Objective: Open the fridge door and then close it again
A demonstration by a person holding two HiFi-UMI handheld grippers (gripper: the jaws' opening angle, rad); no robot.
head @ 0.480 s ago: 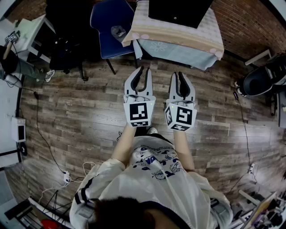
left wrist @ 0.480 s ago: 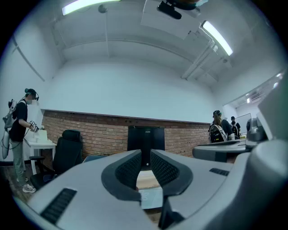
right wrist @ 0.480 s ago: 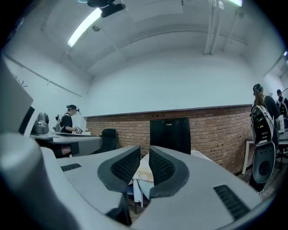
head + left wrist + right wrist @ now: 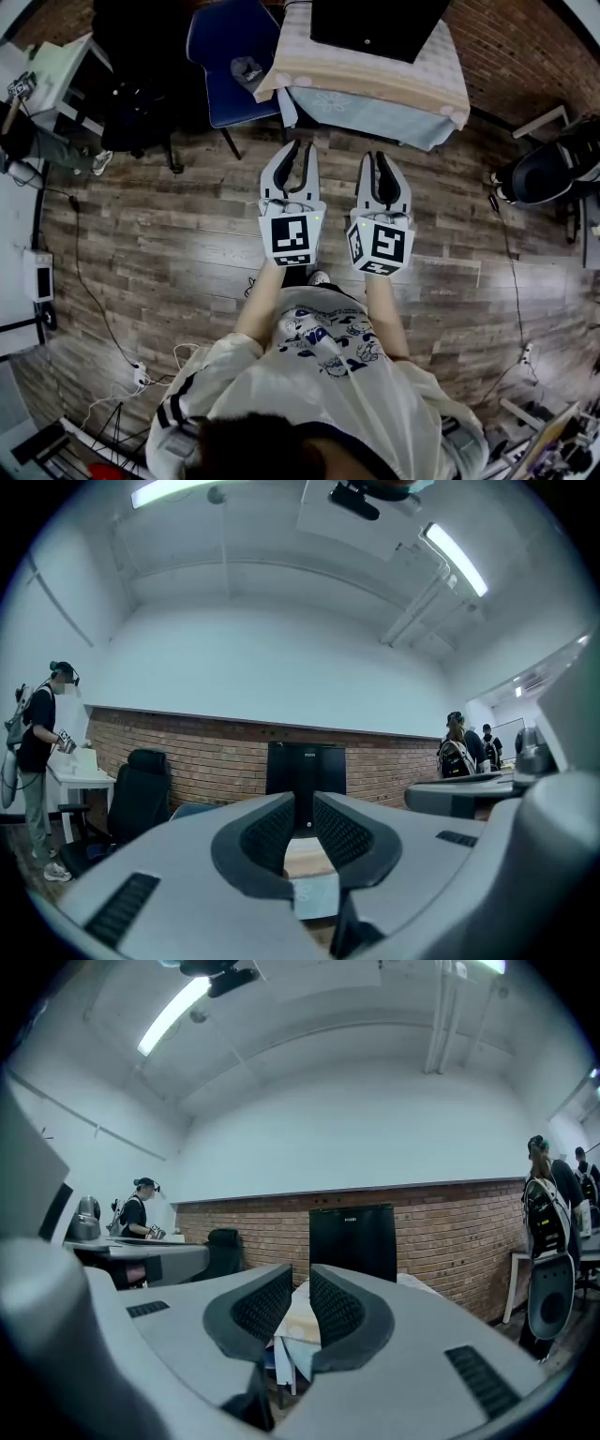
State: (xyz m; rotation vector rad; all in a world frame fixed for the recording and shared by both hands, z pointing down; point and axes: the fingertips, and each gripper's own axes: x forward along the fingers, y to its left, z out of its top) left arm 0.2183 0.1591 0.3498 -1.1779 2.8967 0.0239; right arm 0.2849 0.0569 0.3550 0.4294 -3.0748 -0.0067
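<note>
1. Black fridge point(image 4: 375, 23) stands on the table point(image 4: 375, 89), top centre of the head view, front facing the grippers.
2. Left gripper point(image 4: 297, 155) and right gripper point(image 4: 378, 159): jaws closed, empty, well short of it.
3. Fridge lies straight up-frame of the right gripper, which is probably nearer.

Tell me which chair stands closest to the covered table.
The blue chair, right beside the table; the black office chair stands farther off.
</note>
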